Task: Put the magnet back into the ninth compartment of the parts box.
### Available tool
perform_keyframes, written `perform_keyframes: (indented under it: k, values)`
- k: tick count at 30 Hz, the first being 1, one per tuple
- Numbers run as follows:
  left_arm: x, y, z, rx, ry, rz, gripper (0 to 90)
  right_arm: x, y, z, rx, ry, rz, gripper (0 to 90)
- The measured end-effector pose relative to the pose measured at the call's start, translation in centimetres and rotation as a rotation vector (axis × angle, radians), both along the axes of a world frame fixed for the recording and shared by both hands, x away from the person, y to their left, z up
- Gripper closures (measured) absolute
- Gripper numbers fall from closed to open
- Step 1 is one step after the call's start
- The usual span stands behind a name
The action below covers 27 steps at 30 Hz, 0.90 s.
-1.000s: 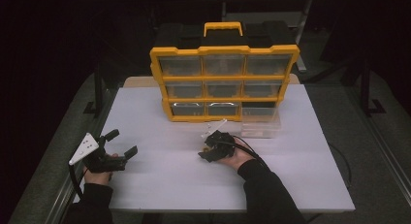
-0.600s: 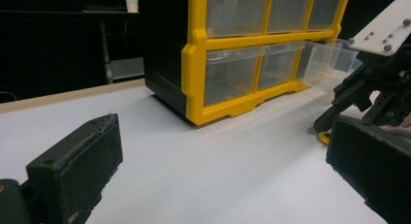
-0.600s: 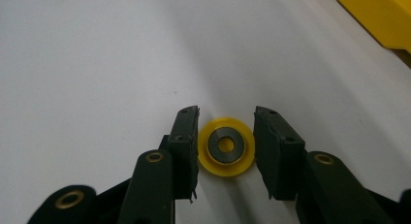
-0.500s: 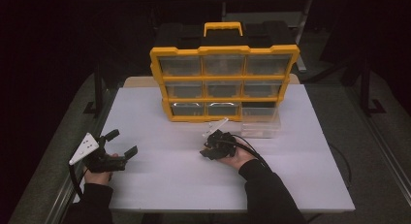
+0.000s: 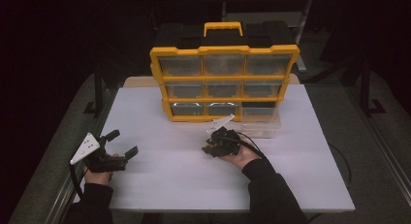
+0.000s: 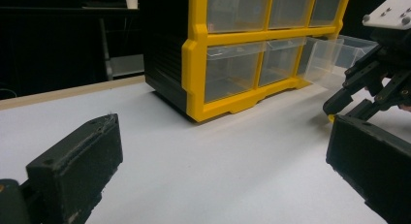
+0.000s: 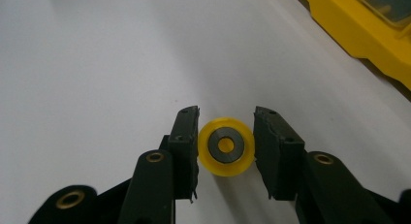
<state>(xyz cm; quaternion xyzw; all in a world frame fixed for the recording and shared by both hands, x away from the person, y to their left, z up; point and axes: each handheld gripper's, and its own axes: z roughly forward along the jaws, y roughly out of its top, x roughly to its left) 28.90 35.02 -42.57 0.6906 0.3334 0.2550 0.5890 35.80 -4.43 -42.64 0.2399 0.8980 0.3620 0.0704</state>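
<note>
A small yellow wheel [image 7: 226, 146] with a dark ring at its centre sits just above the white table between the pads of my right gripper [image 7: 226, 122], which is shut on it. In the high view the right gripper [image 5: 213, 147] lies low on the table in front of the yellow drawer cabinet [image 5: 223, 83], pointing left. My left gripper [image 5: 122, 142] rests near the table's left edge, open with nothing between its jaws. In the left gripper view those jaws [image 6: 223, 156] stand wide apart, and the right gripper [image 6: 361, 83] shows beyond them.
The cabinet [image 6: 228, 69] holds clear drawers in three rows. One clear drawer [image 5: 261, 127] is out of its bottom right slot and stands on the table [image 5: 160, 185] before it, right of my right hand.
The right gripper has shifted very slightly on the table. The left hand has kept still.
</note>
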Motion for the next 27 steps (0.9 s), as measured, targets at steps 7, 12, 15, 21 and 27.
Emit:
perform_keyframes:
  k: [7,12,15,21,27]
  values:
    - [0.0,0.0,-0.1,0.0,0.003,-0.003,0.0,-0.3,-0.5,0.7,-0.006,0.008,0.0,61.1]
    - [0.0,0.0,-0.1,0.001,0.003,-0.002,0.0,-0.4,-1.0,1.2,0.004,0.01,-0.008,61.1]
    - [0.0,0.0,-0.1,0.003,0.002,-0.001,0.0,-0.5,-1.4,1.6,0.012,0.013,-0.014,61.0]
    - [0.0,0.0,-0.1,0.004,0.0,0.001,0.0,-0.6,-1.8,2.3,0.033,0.004,-0.016,61.0]
    - [0.0,0.0,-0.1,0.003,0.001,0.003,0.0,-0.7,-2.1,2.9,0.037,-0.002,-0.017,61.0]
